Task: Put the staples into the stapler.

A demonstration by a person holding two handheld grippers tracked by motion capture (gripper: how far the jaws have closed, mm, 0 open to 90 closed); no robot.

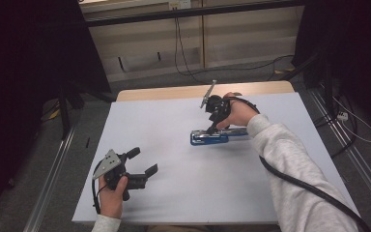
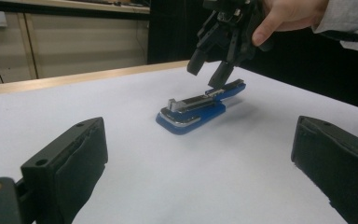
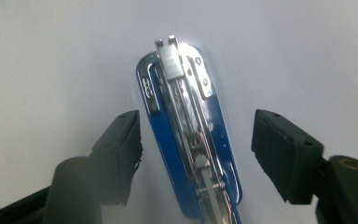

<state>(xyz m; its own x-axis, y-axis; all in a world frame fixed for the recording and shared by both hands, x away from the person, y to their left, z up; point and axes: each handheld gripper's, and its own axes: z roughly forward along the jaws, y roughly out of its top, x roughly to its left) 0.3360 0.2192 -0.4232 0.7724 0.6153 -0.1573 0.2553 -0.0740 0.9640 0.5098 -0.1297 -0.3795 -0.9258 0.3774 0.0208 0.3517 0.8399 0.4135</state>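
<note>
No words, numbers or brands can be read anywhere. The stapler [image 3: 186, 140] bears a small stamped mark on the metal strip near its front end, seen in the right gripper view, too small to make out.

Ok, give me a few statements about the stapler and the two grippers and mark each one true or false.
1. The stapler is blue with a metal top. True.
2. The right gripper is clamped shut on the stapler. False: its jaws stand apart on either side of the stapler, not pressing it.
3. The left gripper is over the stapler. False: it is held near the table's front left, well apart from the stapler.
4. The left gripper is open with nothing between its jaws. True.
5. The stapler lies on the floor. False: it rests on the white table.
</note>
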